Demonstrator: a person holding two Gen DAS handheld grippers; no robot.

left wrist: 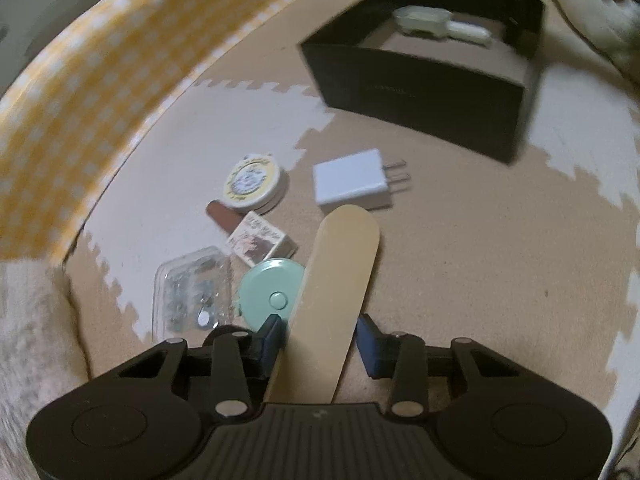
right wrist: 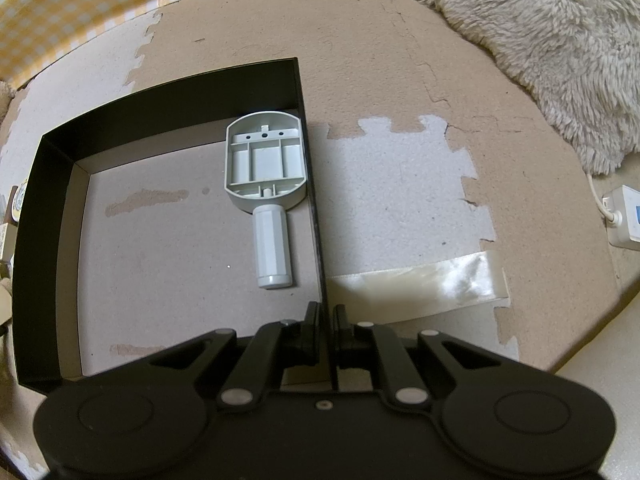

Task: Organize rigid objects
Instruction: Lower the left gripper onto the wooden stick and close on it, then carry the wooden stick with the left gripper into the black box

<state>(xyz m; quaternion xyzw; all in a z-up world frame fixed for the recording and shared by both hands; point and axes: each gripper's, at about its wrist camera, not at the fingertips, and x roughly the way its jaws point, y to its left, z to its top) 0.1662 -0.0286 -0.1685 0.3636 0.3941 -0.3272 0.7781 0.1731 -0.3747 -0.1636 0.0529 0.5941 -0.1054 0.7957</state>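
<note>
A long flat tan piece with a rounded end (left wrist: 336,280) lies between the jaws of my left gripper (left wrist: 320,340). The left pad touches its edge, while a sliver of floor shows by the right pad. Around it sit a white charger (left wrist: 350,180), a round yellow-rimmed tin (left wrist: 252,182), a small printed box (left wrist: 260,240), a mint round case (left wrist: 268,292) and a clear plastic case (left wrist: 192,292). My right gripper (right wrist: 328,320) is shut on the right wall of the black box (right wrist: 36,240), which holds a grey handled part (right wrist: 266,164). The box (left wrist: 420,84) stands farther off in the left wrist view.
Yellow checked fabric (left wrist: 80,100) borders the foam floor mats on the left. A fluffy rug (right wrist: 540,40) lies beyond the box, and a white power strip (right wrist: 626,216) sits at the right edge. A strip of clear tape (right wrist: 420,284) is stuck on the floor.
</note>
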